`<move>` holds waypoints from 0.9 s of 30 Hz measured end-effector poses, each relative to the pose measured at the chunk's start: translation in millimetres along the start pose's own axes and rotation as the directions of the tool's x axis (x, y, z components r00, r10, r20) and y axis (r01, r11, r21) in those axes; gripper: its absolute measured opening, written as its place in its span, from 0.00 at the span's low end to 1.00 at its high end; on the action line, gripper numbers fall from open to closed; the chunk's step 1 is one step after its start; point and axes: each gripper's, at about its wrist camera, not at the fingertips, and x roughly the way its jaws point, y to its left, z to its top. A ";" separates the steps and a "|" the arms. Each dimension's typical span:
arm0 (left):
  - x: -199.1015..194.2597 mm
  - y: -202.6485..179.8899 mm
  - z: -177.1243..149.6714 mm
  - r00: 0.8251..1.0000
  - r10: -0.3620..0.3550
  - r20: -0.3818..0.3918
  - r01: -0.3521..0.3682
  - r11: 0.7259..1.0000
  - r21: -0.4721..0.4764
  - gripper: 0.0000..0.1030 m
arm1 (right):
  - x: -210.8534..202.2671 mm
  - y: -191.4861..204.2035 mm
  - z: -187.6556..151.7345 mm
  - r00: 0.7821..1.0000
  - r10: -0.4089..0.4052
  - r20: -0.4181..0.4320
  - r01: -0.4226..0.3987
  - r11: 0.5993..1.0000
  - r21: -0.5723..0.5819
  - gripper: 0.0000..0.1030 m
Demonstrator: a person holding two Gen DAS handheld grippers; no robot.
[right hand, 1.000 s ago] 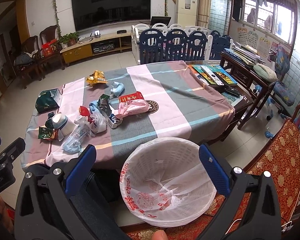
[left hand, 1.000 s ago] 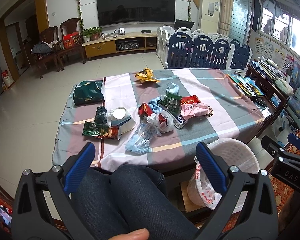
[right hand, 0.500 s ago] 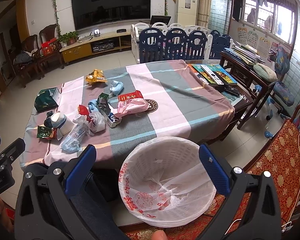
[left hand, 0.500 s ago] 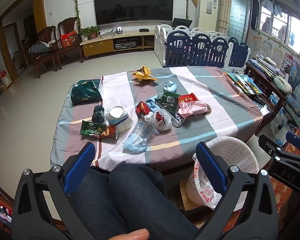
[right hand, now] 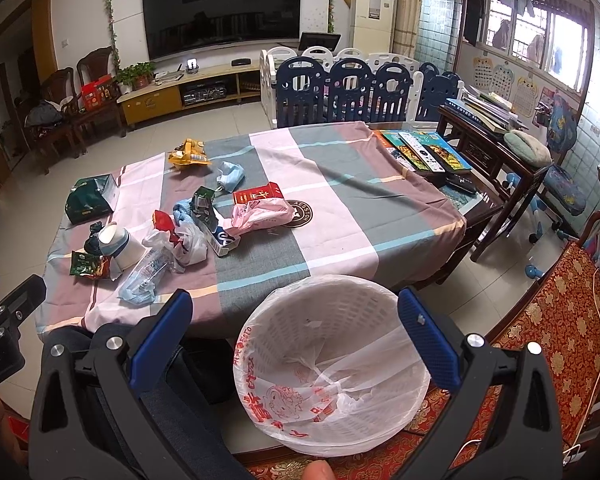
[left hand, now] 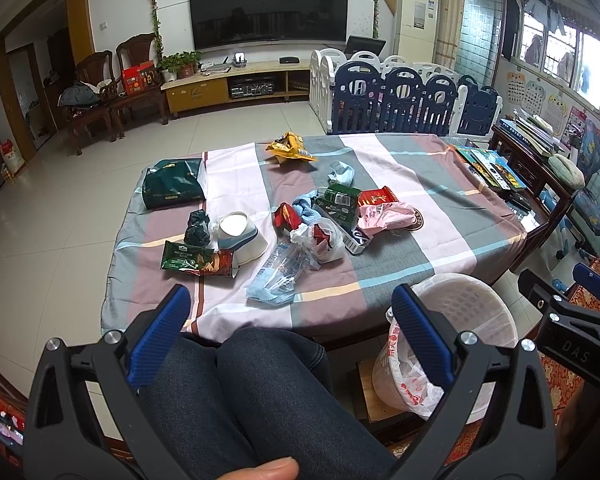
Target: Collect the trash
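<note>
Seated person w/ both tools raised, nothing picked up yet: left gripper [left hand: 290, 320] hangs over the lap, jaws wide & empty; right gripper [right hand: 294, 322] hovers above the lined bin [right hand: 332, 364], also wide, holding nothing. Trash pile [left hand: 300, 232] sits mid-table [left hand: 440, 220], well apart from either pair of jaws. Judged opening step; next move likely a forward reach to the nearest piece, the crushed plastic bottle [left hand: 278, 272].
</note>
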 end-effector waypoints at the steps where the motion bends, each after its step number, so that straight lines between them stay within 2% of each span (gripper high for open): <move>1: -0.1 0.0 0.0 1.000 0.000 0.000 0.000 1.000 0.000 0.97 | -0.3 0.0 0.0 1.000 0.002 0.000 -0.002 1.000 0.000 0.97; 27: 2.0 1.4 -1.5 1.000 -0.002 -0.003 0.002 1.000 -0.004 0.97 | 0.9 -1.1 -1.0 1.000 -0.006 -0.002 0.006 1.000 -0.001 0.97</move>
